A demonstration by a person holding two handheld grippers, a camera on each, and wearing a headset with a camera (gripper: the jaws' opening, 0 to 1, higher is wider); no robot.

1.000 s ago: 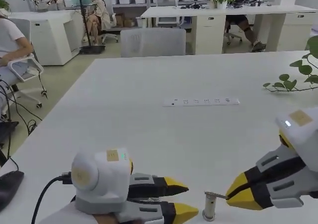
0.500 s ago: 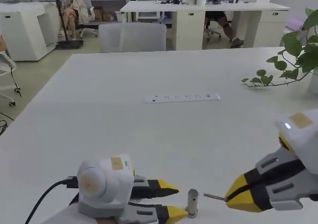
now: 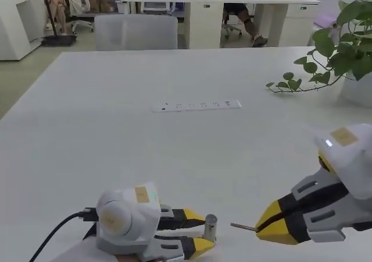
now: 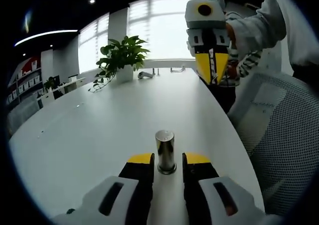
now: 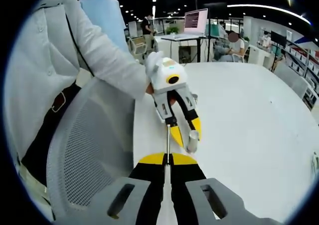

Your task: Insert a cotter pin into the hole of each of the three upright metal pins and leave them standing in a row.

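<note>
Item under work: one metal pin [image 3: 210, 227] stands upright on the white surface [image 3: 174, 157] near its front edge, between the jaws of the left gripper [image 3: 203, 232]. The left gripper view shows these jaws part open, one yellow tip on each side of the pin's base with a narrow gap on both sides. The right gripper [image 3: 260, 229] has its jaws closed on a thin cotter pin [image 3: 243, 227], which sticks out level from the tips and points at the metal pin; its free end stops just short of it, not touching. Containers: one white pot [image 3: 356, 90] at the right edge of the surface holds a leafy green plant [image 3: 337, 41] with a stem trailing over the surface. Markings: a square yellowish sticker [image 3: 141, 194] sits on the left gripper's housing and another on the right; any print on them is too small to read. A white power strip [image 3: 196, 106] lies mid-surface, with its marks unreadable.
</note>
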